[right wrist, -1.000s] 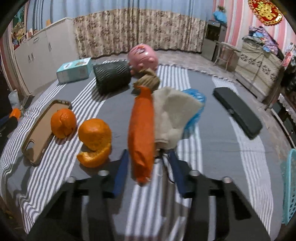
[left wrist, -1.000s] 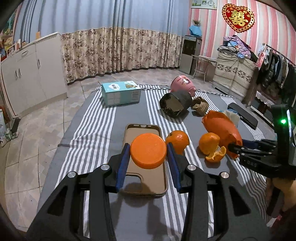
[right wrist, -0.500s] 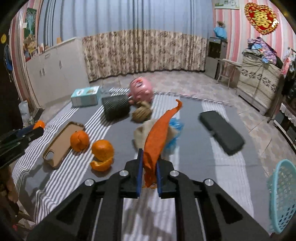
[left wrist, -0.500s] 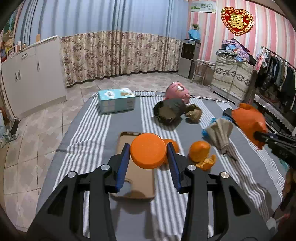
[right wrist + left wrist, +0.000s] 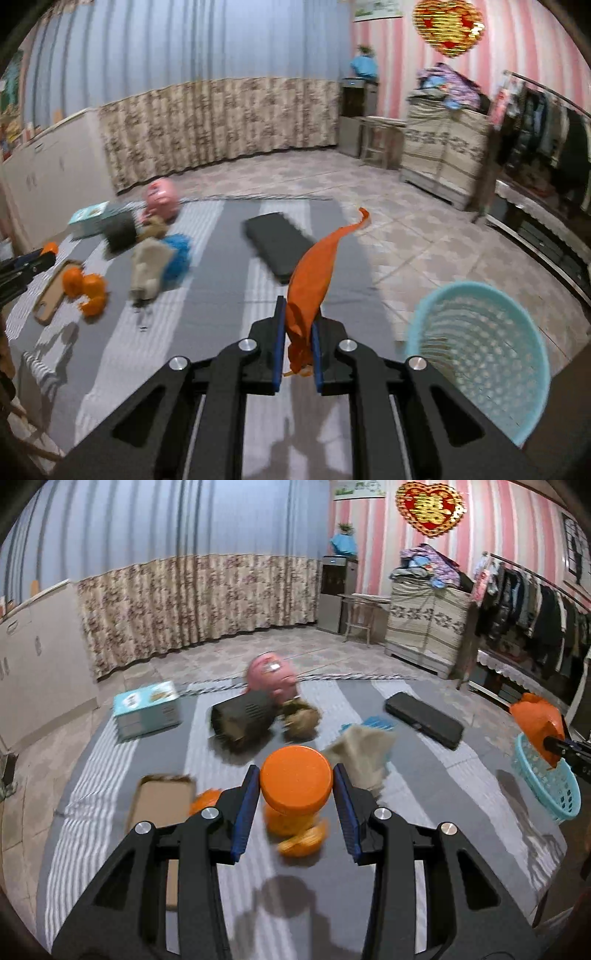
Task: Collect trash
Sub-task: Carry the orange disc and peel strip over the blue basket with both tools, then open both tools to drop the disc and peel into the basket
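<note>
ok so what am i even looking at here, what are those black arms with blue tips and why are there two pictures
No robot here: a person holds a two-finger clamp in each hand, and a fisheye camera on each looks along its fingers. One picture is from the left gripper, the other from the right gripper. The left jaws are closed on an orange lid. The right jaws pinch an orange plastic wrapper, near a light blue basket beside the striped cloth. On the cloth lie oranges with peel, a phone case, a crumpled tissue, a black case, a pink piggy bank and a teal box.
</note>
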